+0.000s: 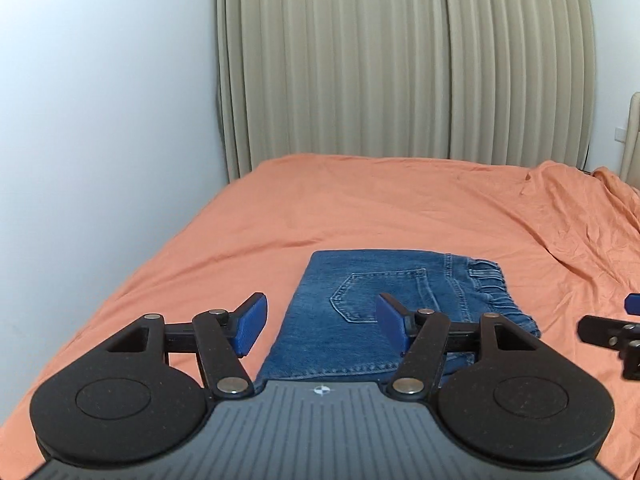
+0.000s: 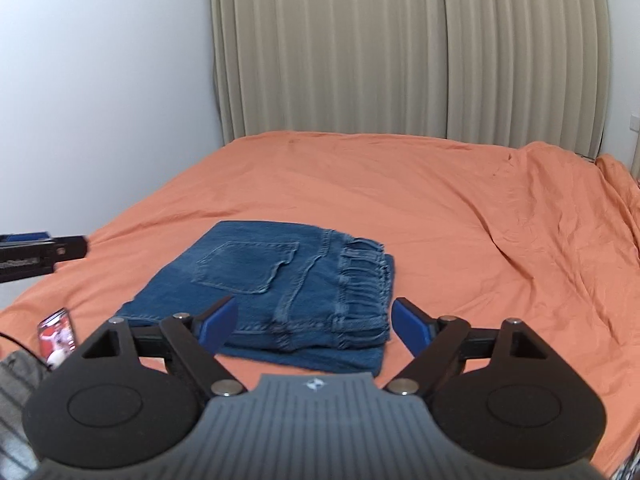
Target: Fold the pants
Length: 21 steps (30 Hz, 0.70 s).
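Left tool (image 1: 319, 322) fills the near edge of its wrist view, blue pads spread apart with nothing between them; it hangs above the bed, clear of the cloth. Folded jeans (image 1: 372, 312) lie flat on the orange bedsheet (image 1: 360, 204) just beyond the pads, toward 12 o'clock, back pocket facing up, elastic waistband bunched along the 3 o'clock edge. Part of the other tool shows at the 3 o'clock margin of this view.

Right tool (image 2: 312, 326): pads also wide apart, empty, above the near edge of the jeans (image 2: 280, 280), not touching them. From this side the stack shows several denim layers, waistband on top at about 1 o'clock from the pocket. Left tool's tip (image 2: 44, 254) sits at 9 o'clock, well off the denim.

Small red-and-white object (image 2: 58, 338) lies on the bed at 8 o'clock; too blurred to identify. Beige pleated curtain (image 2: 400, 60) stands behind the bed at 12 o'clock; white wall (image 2: 100, 100) at 10 o'clock. Sheet is wrinkled toward 3 o'clock.
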### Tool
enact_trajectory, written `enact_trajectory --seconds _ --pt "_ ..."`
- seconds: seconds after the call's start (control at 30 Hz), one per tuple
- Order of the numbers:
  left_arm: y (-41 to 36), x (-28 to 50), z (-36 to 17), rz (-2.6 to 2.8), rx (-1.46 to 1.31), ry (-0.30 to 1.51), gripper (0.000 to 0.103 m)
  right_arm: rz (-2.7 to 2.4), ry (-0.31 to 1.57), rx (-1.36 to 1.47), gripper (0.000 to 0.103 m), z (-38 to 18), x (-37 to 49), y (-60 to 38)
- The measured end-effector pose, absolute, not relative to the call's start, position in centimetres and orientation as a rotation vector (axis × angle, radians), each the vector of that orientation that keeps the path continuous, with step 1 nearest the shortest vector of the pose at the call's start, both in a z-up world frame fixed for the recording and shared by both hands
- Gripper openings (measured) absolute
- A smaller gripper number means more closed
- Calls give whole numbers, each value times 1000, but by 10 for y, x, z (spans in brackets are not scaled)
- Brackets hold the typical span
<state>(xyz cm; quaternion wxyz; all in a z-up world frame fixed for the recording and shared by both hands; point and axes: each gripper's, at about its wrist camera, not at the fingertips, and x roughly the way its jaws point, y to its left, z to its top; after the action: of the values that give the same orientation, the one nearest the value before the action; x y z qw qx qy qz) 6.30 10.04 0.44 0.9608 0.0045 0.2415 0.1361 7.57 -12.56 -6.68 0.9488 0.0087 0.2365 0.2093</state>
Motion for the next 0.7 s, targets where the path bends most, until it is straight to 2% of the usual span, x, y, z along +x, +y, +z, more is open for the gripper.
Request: enact_trajectory --seconds 0.07,0.1,0.47,0.7 --pt "91 55 0 284 19 464 80 423 483 32 80 -68 63 -124" --pt "88 53 -3 286 19 460 87 424 487 37 80 -70 56 -124" --pt "65 59 -45 248 30 667 90 379 543 -9 80 -107 35 -108" --pt "64 57 -52 236 17 707 90 359 570 8 81 -114 40 -108"
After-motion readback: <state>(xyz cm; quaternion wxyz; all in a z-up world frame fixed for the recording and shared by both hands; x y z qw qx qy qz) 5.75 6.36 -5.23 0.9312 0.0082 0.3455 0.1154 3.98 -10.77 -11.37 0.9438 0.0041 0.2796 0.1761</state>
